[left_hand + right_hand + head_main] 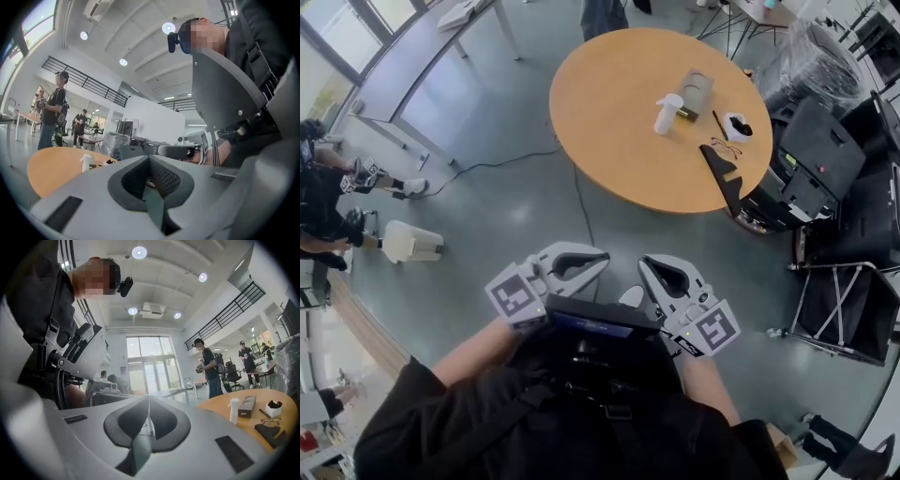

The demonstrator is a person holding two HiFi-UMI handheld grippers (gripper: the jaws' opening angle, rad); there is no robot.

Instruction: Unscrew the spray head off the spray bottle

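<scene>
You hold the left gripper (598, 261) low before your chest, jaws pressed together on nothing. Beside it is the right gripper (647, 266), likewise closed and empty. Well ahead and to the right, the spray bottle (667, 113) stands upright on the round table (591, 141), long axis vertical, spray head uppermost.

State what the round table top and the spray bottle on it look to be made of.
The round table is likely wood or wood-look laminate: even light-tan colour, smooth, no grain visible. The spray bottle is probably plastic: white all over, matte look, though too small to be surer.
</scene>
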